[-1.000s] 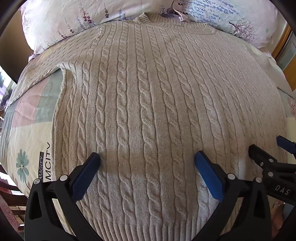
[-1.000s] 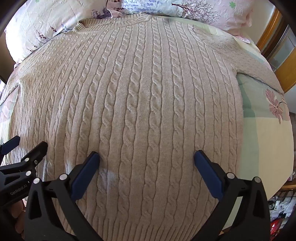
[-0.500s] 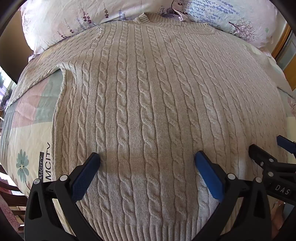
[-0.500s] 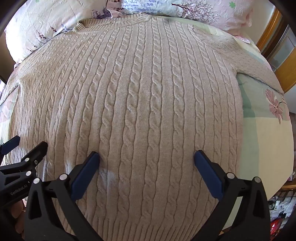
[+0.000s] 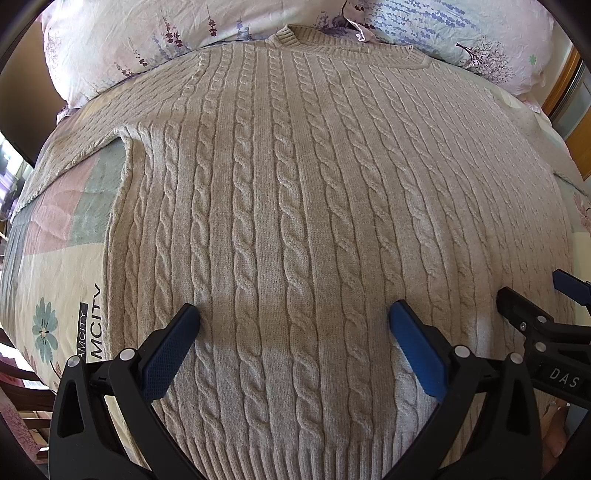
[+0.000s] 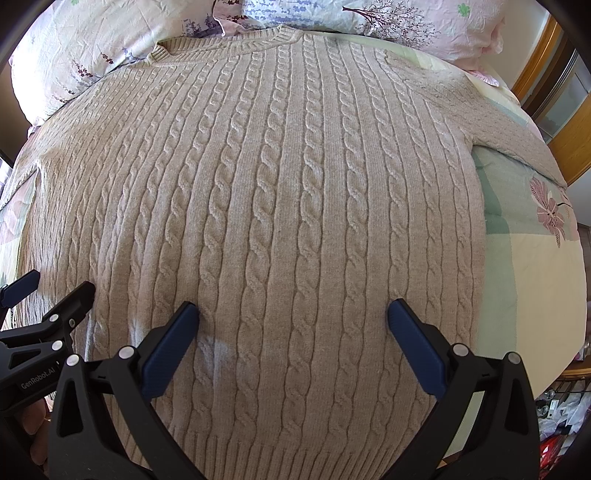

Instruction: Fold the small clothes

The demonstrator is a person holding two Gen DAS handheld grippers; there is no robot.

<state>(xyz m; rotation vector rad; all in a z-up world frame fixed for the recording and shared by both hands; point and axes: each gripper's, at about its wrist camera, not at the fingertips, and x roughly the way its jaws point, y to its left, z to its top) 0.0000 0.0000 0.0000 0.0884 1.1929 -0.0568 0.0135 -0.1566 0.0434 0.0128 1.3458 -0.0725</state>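
Observation:
A beige cable-knit sweater (image 5: 295,206) lies flat and face up on the bed, collar at the far end, hem nearest me; it also fills the right wrist view (image 6: 280,206). Its sleeves spread out to both sides. My left gripper (image 5: 294,314) is open and empty, hovering over the lower left part of the sweater near the hem. My right gripper (image 6: 293,314) is open and empty over the lower right part. Each gripper shows at the edge of the other's view: the right one (image 5: 535,295) and the left one (image 6: 55,291).
A patchwork floral quilt (image 5: 51,266) covers the bed (image 6: 532,266). Floral pillows (image 5: 140,33) lie beyond the collar. A wooden door frame (image 6: 535,55) stands at the far right. Cluttered items (image 6: 561,424) sit on the floor beside the bed's right edge.

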